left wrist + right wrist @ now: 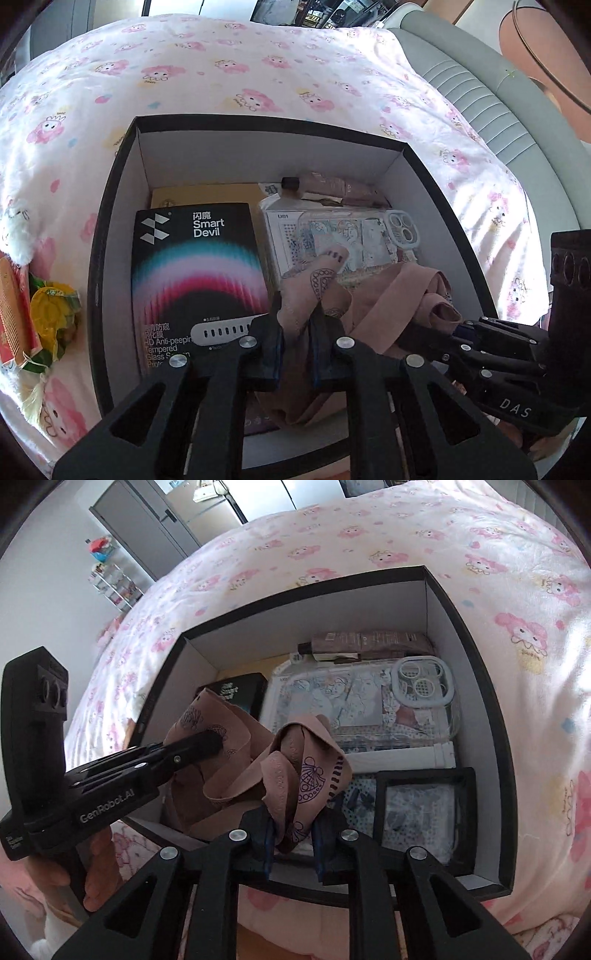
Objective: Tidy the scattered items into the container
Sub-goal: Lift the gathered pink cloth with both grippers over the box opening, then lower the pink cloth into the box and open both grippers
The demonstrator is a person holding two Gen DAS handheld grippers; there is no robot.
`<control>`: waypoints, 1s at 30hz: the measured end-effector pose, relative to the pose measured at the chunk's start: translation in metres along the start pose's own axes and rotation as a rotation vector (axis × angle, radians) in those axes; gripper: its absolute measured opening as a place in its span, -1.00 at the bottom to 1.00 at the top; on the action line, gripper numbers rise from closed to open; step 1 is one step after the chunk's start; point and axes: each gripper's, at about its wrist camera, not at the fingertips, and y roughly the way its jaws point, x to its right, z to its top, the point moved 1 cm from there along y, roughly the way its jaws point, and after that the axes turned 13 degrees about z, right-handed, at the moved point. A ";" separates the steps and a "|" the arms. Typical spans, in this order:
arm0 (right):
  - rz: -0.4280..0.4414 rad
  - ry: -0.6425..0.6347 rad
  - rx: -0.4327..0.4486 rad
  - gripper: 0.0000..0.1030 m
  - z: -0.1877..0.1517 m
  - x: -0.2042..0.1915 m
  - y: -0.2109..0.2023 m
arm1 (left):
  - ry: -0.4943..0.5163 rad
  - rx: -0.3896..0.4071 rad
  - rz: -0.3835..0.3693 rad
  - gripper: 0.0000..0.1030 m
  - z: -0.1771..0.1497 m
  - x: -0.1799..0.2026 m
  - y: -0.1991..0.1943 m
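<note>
Both my jaws stand narrow: left gripper point(297, 345) and right gripper point(293, 843) each pinch one soft, pinkish-brown printed cloth point(295, 771) above the black-rimmed cardboard box point(476, 657).

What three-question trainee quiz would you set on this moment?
1. True or false: the pink-brown cloth lies flat on the bedsheet, outside the black box.
2. Multiple choice: the black package in the box reads A) Smart Devil, B) Clear Shield, C) Night Owl.
3. Short answer: which tools have the cloth between their fingers?

Key:
1. False; it is bunched over the box.
2. A.
3. Both, the left tool and the right tool.
</note>
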 end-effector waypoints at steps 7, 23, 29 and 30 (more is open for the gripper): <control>-0.106 -0.050 0.038 -0.39 -0.001 -0.012 -0.023 | -0.068 0.071 0.050 -0.55 -0.004 -0.019 -0.013; -0.060 0.015 -0.003 -0.39 0.008 0.004 0.007 | -0.047 -0.015 0.004 -0.55 -0.006 -0.009 0.009; -0.069 0.030 -0.005 -0.39 0.005 0.002 0.011 | -0.060 -0.003 0.004 -0.55 -0.009 -0.013 0.007; -0.070 0.026 0.010 -0.39 0.004 -0.002 0.006 | -0.058 0.023 -0.015 -0.55 -0.011 -0.012 -0.003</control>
